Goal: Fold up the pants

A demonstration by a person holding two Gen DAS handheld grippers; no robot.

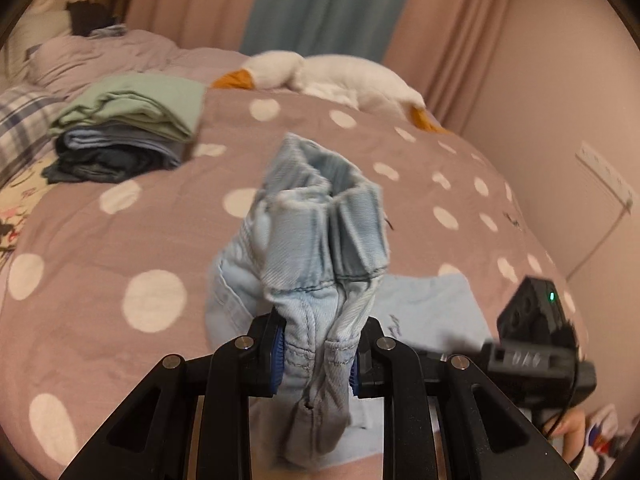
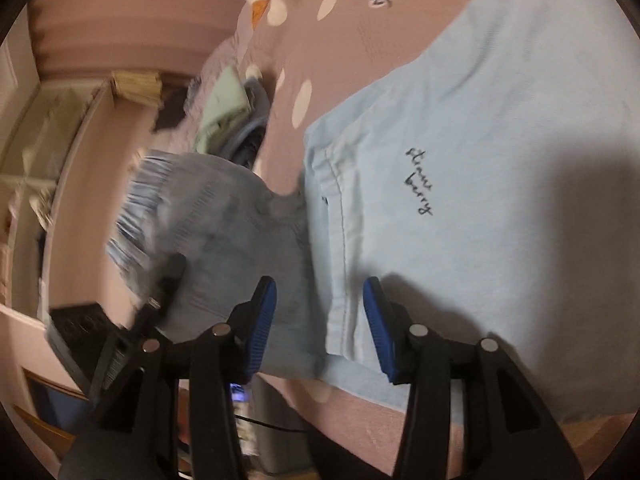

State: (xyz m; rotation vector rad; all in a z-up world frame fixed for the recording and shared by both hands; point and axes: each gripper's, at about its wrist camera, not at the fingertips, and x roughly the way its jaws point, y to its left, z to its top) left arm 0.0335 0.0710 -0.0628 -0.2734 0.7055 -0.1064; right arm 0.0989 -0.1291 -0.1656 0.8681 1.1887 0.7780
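The light blue pants (image 2: pixel 460 160) lie on the polka-dot bed cover, with dark script lettering on the cloth. My left gripper (image 1: pixel 318 356) is shut on a bunched waistband end of the pants (image 1: pixel 320 240) and holds it up off the bed. In the right wrist view that lifted end (image 2: pixel 208 216) shows blurred at the left, with the left gripper below it. My right gripper (image 2: pixel 320 328) is open, with its blue pads (image 2: pixel 262 320) on either side of the pants' edge near the bed's front. It also shows at the right in the left wrist view (image 1: pixel 536 340).
A stack of folded clothes (image 1: pixel 132 132) sits at the back left of the bed cover (image 1: pixel 120 260). A white plush goose (image 1: pixel 332 76) lies along the far edge. Pink curtains and a wall stand behind and to the right.
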